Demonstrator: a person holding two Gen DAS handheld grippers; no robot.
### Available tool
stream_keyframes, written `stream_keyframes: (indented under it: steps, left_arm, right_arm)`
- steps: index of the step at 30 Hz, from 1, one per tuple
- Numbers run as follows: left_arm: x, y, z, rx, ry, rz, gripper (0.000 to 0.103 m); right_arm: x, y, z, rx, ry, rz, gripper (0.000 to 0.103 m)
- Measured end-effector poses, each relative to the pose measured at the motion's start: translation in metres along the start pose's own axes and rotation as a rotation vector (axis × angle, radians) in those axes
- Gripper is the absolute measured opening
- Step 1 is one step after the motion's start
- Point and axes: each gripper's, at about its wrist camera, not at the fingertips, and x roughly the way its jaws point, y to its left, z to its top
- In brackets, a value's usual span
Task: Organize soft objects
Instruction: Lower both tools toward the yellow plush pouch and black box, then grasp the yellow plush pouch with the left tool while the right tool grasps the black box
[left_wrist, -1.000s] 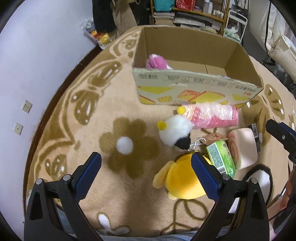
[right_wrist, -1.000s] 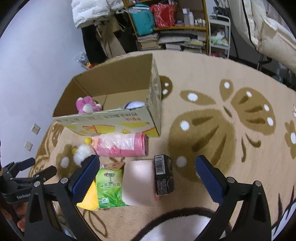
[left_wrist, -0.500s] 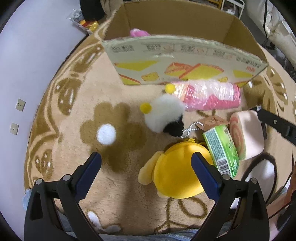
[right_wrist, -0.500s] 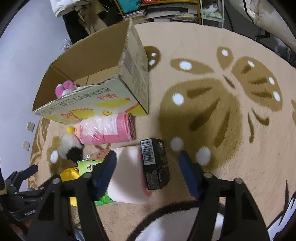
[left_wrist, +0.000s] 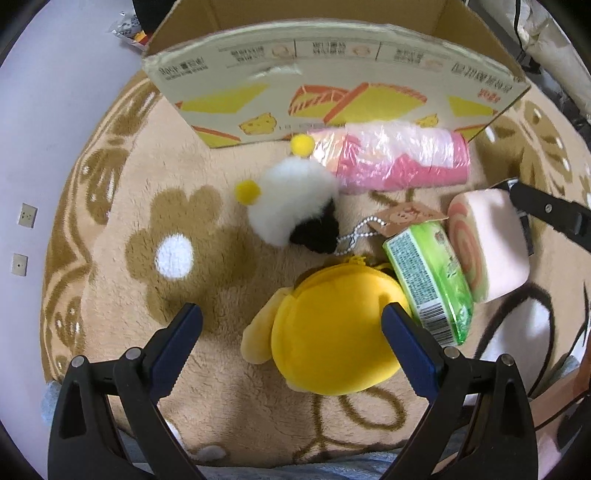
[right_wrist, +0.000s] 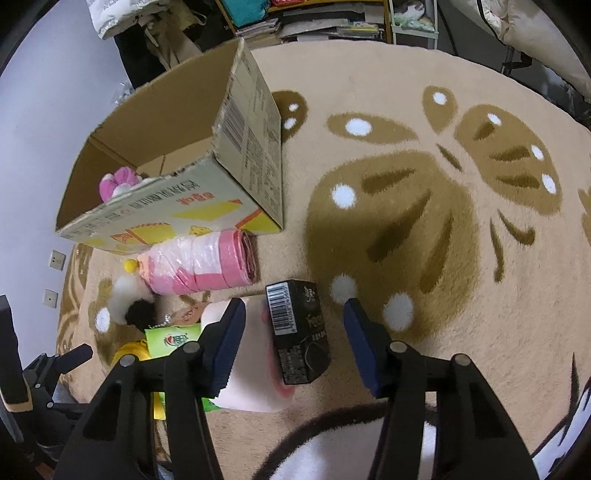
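Note:
My left gripper (left_wrist: 291, 332) is open and points down over a yellow plush (left_wrist: 328, 332), which lies between its fingers, close to the right one. Beyond the plush lie a white and black fluffy toy (left_wrist: 291, 206), a pink plastic-wrapped roll (left_wrist: 391, 158), a green pack (left_wrist: 428, 273) and a pink swirl-cake squishy (left_wrist: 487, 243). My right gripper (right_wrist: 295, 332) is closing, with a black carton (right_wrist: 299, 328) between its jaws; the pads do not press on it. Its left finger overlaps the squishy (right_wrist: 255, 384). A pink plush (right_wrist: 118, 182) sits in the cardboard box (right_wrist: 177, 206).
The box (left_wrist: 332, 81) stands open-topped on a beige rug with brown flower patterns (right_wrist: 424, 221). The purple wall (left_wrist: 44, 129) runs along the left. Shelves and bags (right_wrist: 314, 22) stand behind the box. My right gripper's finger (left_wrist: 546, 214) shows beside the squishy.
Both grippers have come down closer to the objects. The right jaws have narrowed around the black carton. The left jaws have stayed wide, and the yellow plush now lies between them.

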Motion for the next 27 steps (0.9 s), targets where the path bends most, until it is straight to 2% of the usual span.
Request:
stream_keyframes:
  steps: [11, 22, 25, 27]
  left_arm:
    - [0.010, 0.000, 0.002, -0.002, 0.038, -0.039, 0.097]
    - [0.015, -0.007, -0.001, 0.028, 0.031, -0.025, 0.099]
    - [0.016, -0.009, -0.002, 0.037, 0.031, -0.021, 0.099]
    - [0.016, -0.009, -0.002, 0.040, 0.034, -0.022, 0.099]
  right_arm:
    - [0.010, -0.003, 0.003, 0.017, 0.023, -0.005, 0.058]
    - [0.013, -0.003, 0.004, 0.012, 0.033, -0.008, 0.058]
    - [0.012, -0.003, 0.004, 0.017, 0.027, 0.002, 0.047]
    - [0.011, -0.003, 0.004, 0.018, 0.022, -0.003, 0.047]
